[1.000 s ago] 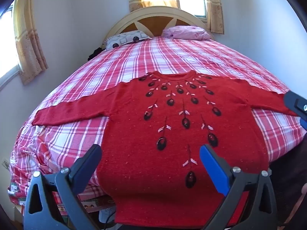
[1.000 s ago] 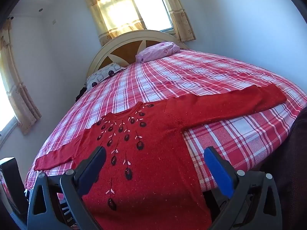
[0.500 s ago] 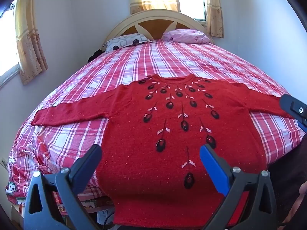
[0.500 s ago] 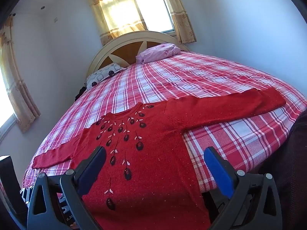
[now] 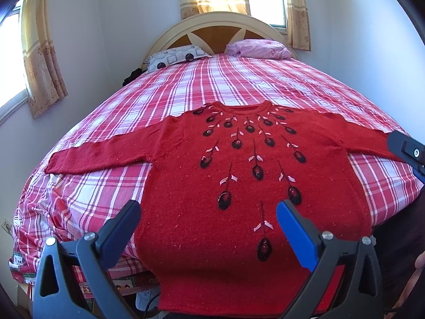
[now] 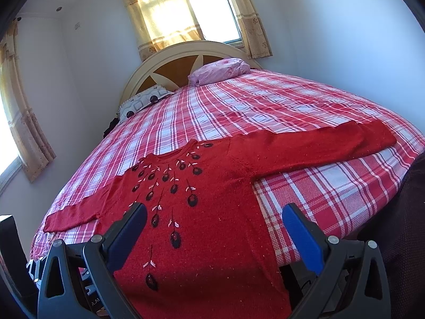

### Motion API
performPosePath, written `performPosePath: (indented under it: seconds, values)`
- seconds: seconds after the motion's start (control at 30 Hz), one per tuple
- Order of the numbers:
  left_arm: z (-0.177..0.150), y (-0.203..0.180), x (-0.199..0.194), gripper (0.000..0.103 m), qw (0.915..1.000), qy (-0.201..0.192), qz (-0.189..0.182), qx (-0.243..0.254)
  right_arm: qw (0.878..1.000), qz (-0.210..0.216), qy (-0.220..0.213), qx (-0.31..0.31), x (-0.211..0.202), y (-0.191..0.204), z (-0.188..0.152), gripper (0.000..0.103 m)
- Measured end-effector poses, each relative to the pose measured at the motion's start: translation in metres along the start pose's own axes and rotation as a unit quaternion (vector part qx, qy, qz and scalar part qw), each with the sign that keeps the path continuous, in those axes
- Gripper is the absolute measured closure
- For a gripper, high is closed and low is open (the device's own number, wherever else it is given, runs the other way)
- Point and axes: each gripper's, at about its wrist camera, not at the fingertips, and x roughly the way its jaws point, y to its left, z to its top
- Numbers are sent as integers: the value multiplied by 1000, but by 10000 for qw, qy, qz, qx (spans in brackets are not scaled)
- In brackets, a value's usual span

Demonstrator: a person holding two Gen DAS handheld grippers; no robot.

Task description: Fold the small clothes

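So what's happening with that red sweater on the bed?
Someone is about to fold it. The sweater lies flat on the checked bed, front up, both sleeves stretched out sideways, and its bottom edge hangs over the foot of the bed. The person holds two grippers above it. The left gripper and the right gripper are both open and hold nothing. No fold has been made yet.

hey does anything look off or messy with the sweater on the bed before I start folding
Nothing much stands out. The red sweater lies flat, face up, sleeves spread wide on the plaid bedspread. Only its hem hangs over the bed's near edge. Both grippers are open, off the cloth.
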Motion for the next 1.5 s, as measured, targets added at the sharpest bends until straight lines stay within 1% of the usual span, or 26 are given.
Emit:
performPosePath:
  seconds: [1.5]
  values:
    - [-2, 4, 4, 0, 10000, 84, 21, 14, 10000, -24, 21, 15, 1, -3, -3, 1]
